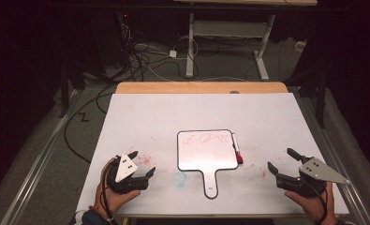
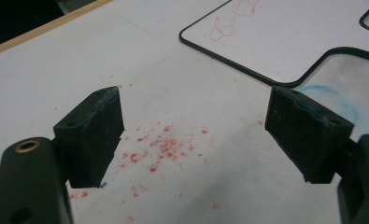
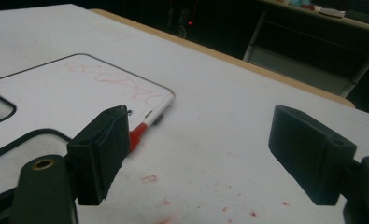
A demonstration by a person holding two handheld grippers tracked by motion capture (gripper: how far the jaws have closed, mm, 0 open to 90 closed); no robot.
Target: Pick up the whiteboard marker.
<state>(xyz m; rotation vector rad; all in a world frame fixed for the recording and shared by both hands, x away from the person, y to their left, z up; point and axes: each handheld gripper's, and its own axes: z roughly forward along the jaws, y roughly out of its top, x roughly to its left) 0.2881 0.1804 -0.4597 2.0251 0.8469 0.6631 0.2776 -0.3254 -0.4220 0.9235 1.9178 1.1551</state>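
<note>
Whiteboard (image 1: 206, 150), handled, red scribbles: table (image 1: 145, 117) centre. Marker (image 1: 236, 150), red cap: touching whiteboard's right edge. Left gripper (image 1: 143, 164): near left, jaws spread, empty. Right gripper (image 1: 280, 159): near right, jaws spread, empty.

Red scribble on whiteboard (image 1: 206, 149) illegible; no readable text.

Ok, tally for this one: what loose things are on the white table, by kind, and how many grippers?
Handled whiteboard with red scribble: 1
Marker with red cap, lying along the board's right edge: 1
Grippers, both open and empty: 2, left gripper and right gripper
Total: 4
</note>
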